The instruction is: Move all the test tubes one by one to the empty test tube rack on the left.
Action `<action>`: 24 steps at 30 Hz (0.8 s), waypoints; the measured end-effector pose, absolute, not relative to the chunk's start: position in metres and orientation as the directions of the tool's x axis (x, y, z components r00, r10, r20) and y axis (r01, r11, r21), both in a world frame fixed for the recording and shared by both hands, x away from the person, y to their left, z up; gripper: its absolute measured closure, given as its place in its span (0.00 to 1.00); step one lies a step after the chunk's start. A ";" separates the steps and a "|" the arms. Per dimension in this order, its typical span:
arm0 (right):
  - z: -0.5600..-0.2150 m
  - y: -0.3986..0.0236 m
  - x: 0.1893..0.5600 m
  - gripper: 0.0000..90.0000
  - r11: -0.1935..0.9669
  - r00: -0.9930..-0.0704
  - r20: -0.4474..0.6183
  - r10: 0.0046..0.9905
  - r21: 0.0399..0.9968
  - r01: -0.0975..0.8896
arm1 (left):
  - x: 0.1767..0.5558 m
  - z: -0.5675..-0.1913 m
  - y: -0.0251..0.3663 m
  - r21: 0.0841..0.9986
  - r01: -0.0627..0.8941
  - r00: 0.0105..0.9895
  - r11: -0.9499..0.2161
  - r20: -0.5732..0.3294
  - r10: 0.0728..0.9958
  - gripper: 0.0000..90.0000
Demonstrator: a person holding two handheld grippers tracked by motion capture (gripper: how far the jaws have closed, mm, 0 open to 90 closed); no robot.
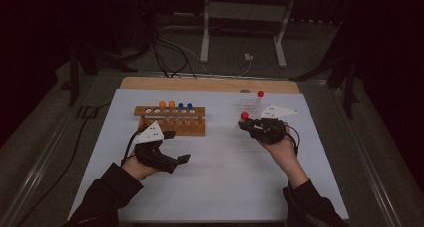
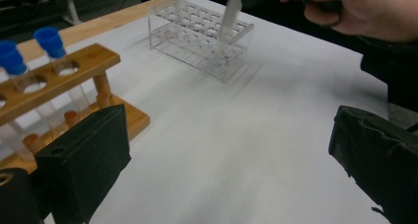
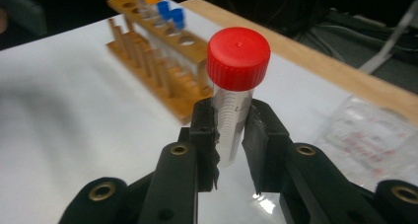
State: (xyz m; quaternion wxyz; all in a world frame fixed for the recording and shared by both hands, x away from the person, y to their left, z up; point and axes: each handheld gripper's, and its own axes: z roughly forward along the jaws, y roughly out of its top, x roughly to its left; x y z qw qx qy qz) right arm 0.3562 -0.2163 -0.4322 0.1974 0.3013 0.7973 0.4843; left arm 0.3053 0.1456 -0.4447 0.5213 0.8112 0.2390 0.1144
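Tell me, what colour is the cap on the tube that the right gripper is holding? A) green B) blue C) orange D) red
D: in the right gripper view, the right gripper has its fingers clamped on a clear tube topped with a red cap; the blue and orange caps sit farther off in the wooden rack.

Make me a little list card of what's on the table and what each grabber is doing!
Right gripper: shut on the red-capped tube, held upright
Left gripper: open, holding nothing
Wooden rack: holds two orange-capped tubes and two blue-capped tubes
Clear rack: near the right hand, one more red-capped tube standing in it
Table cover: white sheet
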 end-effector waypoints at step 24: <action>-0.460 -0.183 0.312 0.84 0.440 -0.800 -0.049 0.598 0.854 0.277 | 0.322 -0.426 0.069 0.913 0.217 0.889 -0.345 -0.039 0.456 0.19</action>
